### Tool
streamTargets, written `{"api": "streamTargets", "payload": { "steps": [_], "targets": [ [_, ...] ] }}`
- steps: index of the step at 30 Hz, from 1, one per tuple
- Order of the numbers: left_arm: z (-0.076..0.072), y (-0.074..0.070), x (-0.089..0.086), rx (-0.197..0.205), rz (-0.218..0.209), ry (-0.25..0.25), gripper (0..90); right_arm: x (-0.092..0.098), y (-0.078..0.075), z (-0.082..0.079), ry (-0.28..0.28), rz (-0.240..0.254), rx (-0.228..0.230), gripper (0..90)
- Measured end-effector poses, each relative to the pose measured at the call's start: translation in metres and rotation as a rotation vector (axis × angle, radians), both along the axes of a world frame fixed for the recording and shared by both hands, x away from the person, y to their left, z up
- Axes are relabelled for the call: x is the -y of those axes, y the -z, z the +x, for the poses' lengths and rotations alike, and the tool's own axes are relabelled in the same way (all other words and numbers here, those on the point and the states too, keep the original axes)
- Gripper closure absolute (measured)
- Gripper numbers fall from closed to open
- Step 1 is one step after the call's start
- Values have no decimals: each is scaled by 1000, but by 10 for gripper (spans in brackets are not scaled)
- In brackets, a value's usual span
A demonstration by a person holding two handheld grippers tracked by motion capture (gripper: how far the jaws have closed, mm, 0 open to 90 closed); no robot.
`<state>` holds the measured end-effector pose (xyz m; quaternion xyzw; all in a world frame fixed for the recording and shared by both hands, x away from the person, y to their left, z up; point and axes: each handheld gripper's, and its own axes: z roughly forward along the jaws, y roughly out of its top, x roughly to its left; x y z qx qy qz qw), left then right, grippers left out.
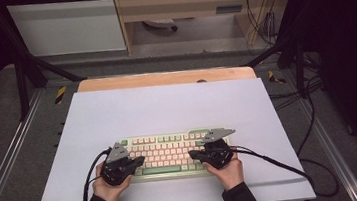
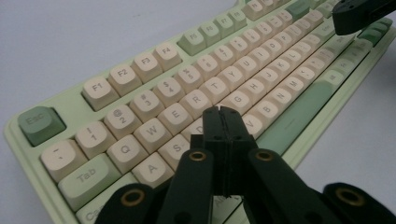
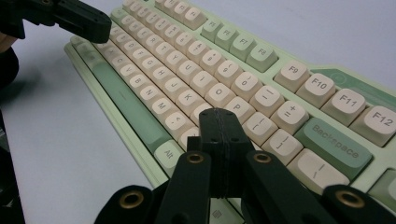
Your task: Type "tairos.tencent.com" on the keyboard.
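Observation:
A pale green keyboard (image 1: 166, 143) with cream keycaps lies on the white sheet, close to the front edge. My left gripper (image 1: 141, 160) is shut with nothing in it, its tip low over the left home-row keys, around D and F (image 2: 221, 113). My right gripper (image 1: 192, 154) is also shut and empty, with its tip over the keys beside L and P (image 3: 219, 115). Both tips point inward towards each other across the keyboard (image 2: 154, 60). The right gripper (image 2: 362, 15) shows far off in the left gripper view. The left gripper (image 3: 81, 19) shows far off above the keyboard (image 3: 327, 93).
The white sheet (image 1: 167, 106) covers a wooden table (image 1: 164, 78). Black cables (image 1: 294, 168) trail from both grippers across the sheet and off its right side. A black frame and cabinets stand beyond the table's far edge.

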<state>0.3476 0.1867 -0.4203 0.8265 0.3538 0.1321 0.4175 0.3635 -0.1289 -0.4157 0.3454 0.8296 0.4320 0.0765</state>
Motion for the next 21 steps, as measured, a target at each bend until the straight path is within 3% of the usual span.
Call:
{"api": "streamTargets", "payload": {
  "steps": [7,21],
  "targets": [
    [1,4,11,-8,16,20,900,0,0,0,-1,0,-1,900],
    [1,9,14,-15,33,31,900,0,0,0,-2,1,-1,900]
  ]
}}
